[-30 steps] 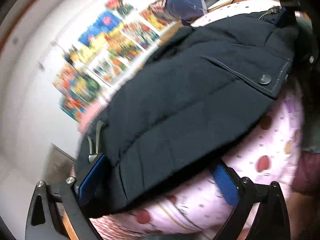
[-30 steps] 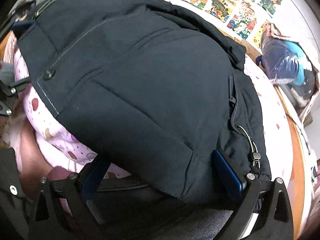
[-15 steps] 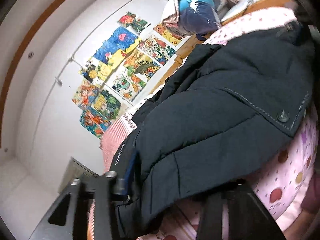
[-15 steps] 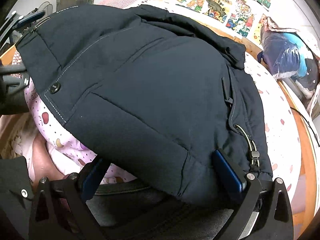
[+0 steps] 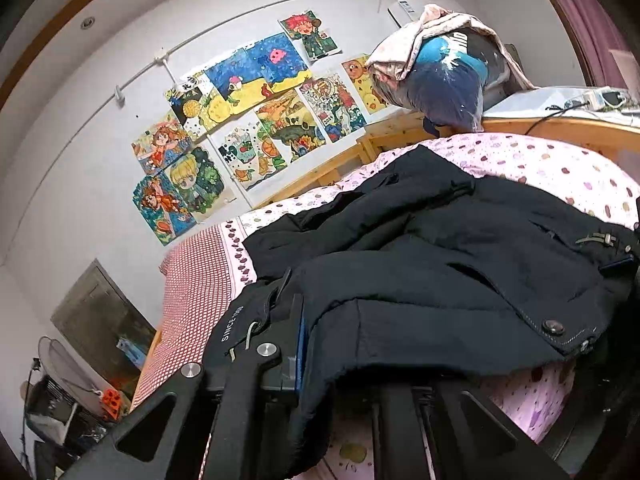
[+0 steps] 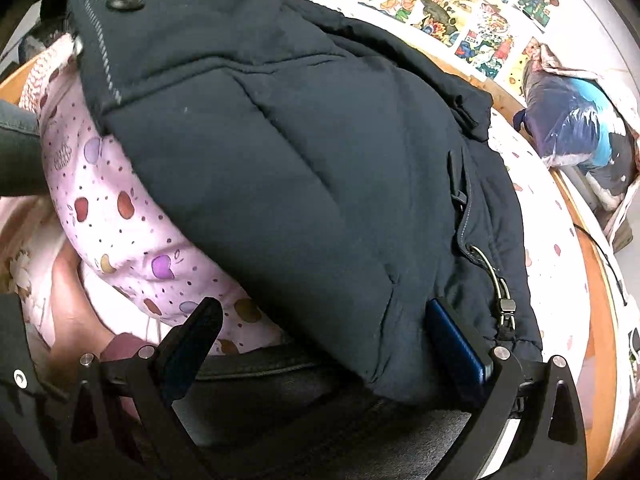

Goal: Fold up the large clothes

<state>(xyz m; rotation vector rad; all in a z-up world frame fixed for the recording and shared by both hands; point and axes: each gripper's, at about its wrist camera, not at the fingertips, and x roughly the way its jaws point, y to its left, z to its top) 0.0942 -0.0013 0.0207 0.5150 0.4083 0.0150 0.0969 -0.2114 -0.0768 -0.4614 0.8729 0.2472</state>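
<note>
A dark navy padded jacket [image 5: 420, 280] lies spread on a bed with a pink dotted sheet [image 5: 540, 168]. My left gripper [image 5: 320, 344] has its jaws closing, and the pads pinch the jacket's hem near a "SINCE" label. That edge hangs raised off the sheet. In the right wrist view the jacket [image 6: 300, 140] fills the middle. My right gripper [image 6: 320, 328] stands wide open at the jacket's near corner. The cloth lies between its fingers and rests against the right blue pad [image 6: 456, 344], close to a zip pull.
Colourful drawings [image 5: 248, 120] cover the white wall behind the bed. A bundle in a plastic bag [image 5: 444, 80] sits on the wooden bed frame [image 5: 560, 128] at the far end. A red checked cloth [image 5: 192, 292] covers the bed's left end. Grey trousers [image 6: 320, 420] lie under my right gripper.
My left gripper went from wide open to pinched on the jacket's hem, then rose and rolled, lifting that edge. The right gripper stayed where it was.
</note>
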